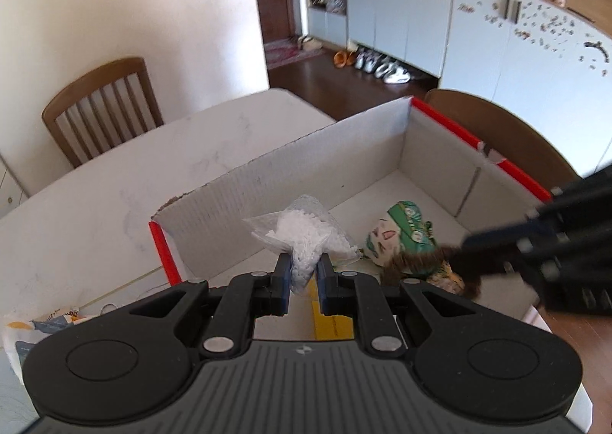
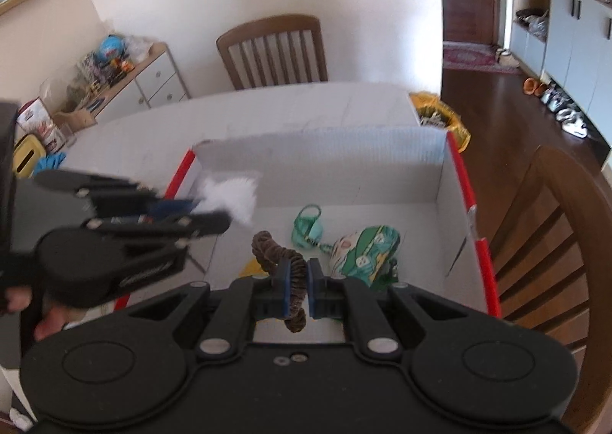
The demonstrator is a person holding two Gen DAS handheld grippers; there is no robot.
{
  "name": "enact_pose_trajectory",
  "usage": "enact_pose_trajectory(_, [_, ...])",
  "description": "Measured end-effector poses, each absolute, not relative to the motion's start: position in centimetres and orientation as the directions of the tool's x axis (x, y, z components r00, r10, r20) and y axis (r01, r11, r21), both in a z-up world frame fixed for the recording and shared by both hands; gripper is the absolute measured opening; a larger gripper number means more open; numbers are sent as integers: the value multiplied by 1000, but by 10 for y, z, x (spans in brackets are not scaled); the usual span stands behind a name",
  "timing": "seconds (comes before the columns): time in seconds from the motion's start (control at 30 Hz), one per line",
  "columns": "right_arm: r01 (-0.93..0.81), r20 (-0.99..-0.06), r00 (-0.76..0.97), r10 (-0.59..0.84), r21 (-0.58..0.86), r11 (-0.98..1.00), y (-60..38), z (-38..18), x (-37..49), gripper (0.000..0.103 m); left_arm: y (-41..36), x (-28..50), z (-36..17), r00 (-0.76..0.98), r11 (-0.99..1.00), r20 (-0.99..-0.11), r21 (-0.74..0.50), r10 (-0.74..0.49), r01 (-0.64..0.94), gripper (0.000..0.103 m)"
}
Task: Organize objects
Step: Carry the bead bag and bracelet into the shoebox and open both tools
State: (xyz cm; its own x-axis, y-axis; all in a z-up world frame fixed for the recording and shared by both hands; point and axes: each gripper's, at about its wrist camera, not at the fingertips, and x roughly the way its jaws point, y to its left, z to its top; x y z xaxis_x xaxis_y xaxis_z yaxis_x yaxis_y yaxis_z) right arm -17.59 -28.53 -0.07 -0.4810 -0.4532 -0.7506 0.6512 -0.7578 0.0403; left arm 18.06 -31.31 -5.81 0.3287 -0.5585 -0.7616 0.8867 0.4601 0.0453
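Partly done: a green pouch (image 2: 367, 254) and a mint keyring (image 2: 308, 229) already lie in the box (image 2: 329, 145) on the tabletop (image 1: 114, 181). Over it, the left hand-held gripper (image 1: 304, 273) pinches a bag of white beads (image 1: 306, 231), and the right hand-held gripper (image 2: 297, 283) clamps a brown scrunchie (image 2: 283, 256); neither is released yet.

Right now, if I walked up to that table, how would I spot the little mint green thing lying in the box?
Find the white box with red edges on the table. On its floor, past the brown scrunchie held in the right fingers, lies a small mint keychain with a loop handle. It is plain and pale, unlike the patterned green pouch beside it.
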Motion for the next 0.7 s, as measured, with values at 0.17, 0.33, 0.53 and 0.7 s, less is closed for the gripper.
enact_pose_trajectory(0.17, [679,-785,-438,-438,30,-734,-291,-11,-181,7,-337,190,-68,328,480,-795,53,-510,876,14])
enact_pose_trajectory(0.33, [683,-811,-430,-397,-4,-730,-295,-27,-193,7,-354,201,-83,319,503,-838,63,-443,862,14])
enact_pose_trajectory(0.53, [690,-830,-438,-346,-63,-721,-299,-43,-203,7,-366,213,-95,287,529,-877,46,-385,847,14])
enact_pose_trajectory(0.7, [693,-837,-430,-339,-66,-718,-299,-47,-210,7,-371,213,-101,278,509,-895,68,-350,858,14])
